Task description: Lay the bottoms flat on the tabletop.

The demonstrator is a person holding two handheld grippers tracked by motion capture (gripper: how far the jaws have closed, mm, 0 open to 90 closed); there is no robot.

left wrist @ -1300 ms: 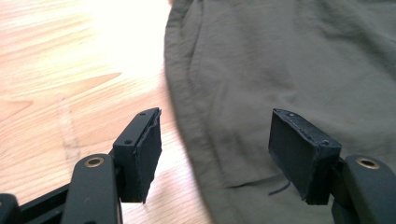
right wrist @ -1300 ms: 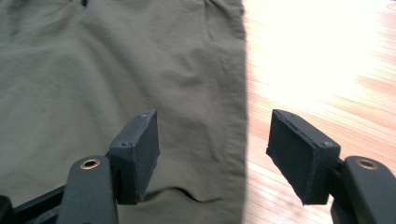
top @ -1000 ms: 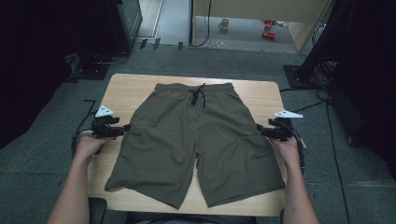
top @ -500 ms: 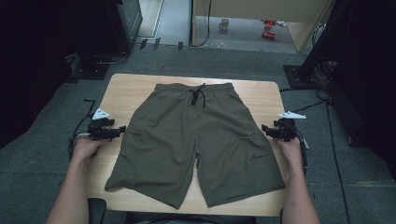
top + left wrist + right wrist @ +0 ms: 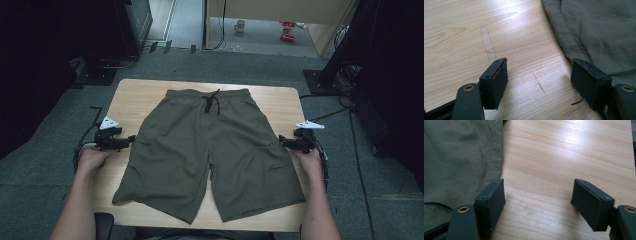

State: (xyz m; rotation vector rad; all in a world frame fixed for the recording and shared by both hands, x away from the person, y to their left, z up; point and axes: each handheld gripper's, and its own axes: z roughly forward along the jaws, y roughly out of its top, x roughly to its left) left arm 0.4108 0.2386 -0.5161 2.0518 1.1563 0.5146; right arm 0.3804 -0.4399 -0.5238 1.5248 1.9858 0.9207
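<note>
The high view looks forward and down on the whole pale wooden table (image 5: 140, 95). Both gripper views sit close above it, sharing the flat olive-green fabric shorts' (image 5: 210, 150) left and right edges.

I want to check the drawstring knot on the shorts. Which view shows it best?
The high view: the whole shorts lie flat there, with the drawstring at the waistband. The left gripper view and right gripper view each catch just a side edge of the fabric.

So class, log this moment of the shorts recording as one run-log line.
shorts: flat on table | left hand-held gripper: jaws just opened, nothing between | right hand-held gripper: jaws just opened, nothing between
</note>
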